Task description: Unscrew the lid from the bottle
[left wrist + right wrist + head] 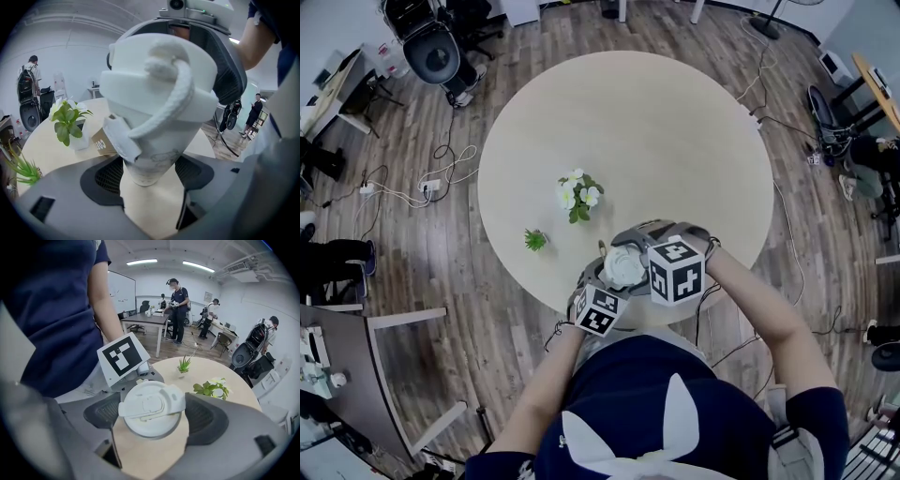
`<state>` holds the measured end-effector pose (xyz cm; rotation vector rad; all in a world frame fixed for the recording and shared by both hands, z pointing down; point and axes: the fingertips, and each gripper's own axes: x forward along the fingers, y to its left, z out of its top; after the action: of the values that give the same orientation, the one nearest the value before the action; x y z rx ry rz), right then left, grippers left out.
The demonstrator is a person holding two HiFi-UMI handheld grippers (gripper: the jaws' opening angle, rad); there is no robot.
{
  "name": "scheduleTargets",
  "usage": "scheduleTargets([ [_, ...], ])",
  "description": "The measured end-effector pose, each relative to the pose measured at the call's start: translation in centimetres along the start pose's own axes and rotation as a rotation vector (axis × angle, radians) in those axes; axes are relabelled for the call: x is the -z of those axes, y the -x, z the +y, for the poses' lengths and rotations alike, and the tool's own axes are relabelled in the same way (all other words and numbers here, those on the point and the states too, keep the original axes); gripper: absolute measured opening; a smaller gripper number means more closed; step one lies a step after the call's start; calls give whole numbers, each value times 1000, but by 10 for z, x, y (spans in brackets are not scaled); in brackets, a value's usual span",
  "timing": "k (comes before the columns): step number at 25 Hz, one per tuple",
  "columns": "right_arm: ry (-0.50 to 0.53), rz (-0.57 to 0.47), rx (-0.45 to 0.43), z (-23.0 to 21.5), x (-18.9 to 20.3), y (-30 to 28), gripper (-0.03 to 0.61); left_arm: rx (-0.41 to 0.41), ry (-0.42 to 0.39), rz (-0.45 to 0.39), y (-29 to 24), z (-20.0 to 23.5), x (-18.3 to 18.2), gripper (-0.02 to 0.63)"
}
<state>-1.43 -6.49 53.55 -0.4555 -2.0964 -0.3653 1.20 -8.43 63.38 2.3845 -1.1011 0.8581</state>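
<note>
A white bottle (pixel 623 267) with a flip-top lid and a rope handle is held over the near edge of the round table (pixel 675 131). In the left gripper view, my left gripper (pixel 149 176) is shut on the bottle's (pixel 154 154) narrow lower body, with a dark pad on each side. In the right gripper view, my right gripper (pixel 152 417) looks straight down on the white lid (pixel 152 408), and its pads press the lid's two sides. The bottle leans in the left gripper view. Both marker cubes sit close together in the head view.
A pot of white flowers (pixel 578 197) and a small green plant (pixel 535 240) stand on the table beyond the bottle. A cardboard box (pixel 101 143) lies just behind it. Cables and chairs cover the floor at the left. People stand in the background.
</note>
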Motion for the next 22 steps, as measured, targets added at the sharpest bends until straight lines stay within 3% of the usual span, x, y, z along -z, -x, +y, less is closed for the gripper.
scheduleTargets([
  [5, -19, -14, 60, -5, -3, 2, 420, 0, 7, 2, 1, 2, 1, 342],
  [8, -159, -92, 118, -10, -4, 10, 446, -1, 8, 3, 0, 1, 1, 342],
  [15, -560, -442, 323, -25, -13, 36, 434, 0, 9, 6, 0, 1, 0, 342],
  [18, -668, -502, 395, -28, -10, 33, 433, 1, 12, 6, -1, 2, 1, 342],
  [22, -754, -494, 496, -33, -1, 21, 447, 1, 11, 5, 0, 3, 1, 342],
])
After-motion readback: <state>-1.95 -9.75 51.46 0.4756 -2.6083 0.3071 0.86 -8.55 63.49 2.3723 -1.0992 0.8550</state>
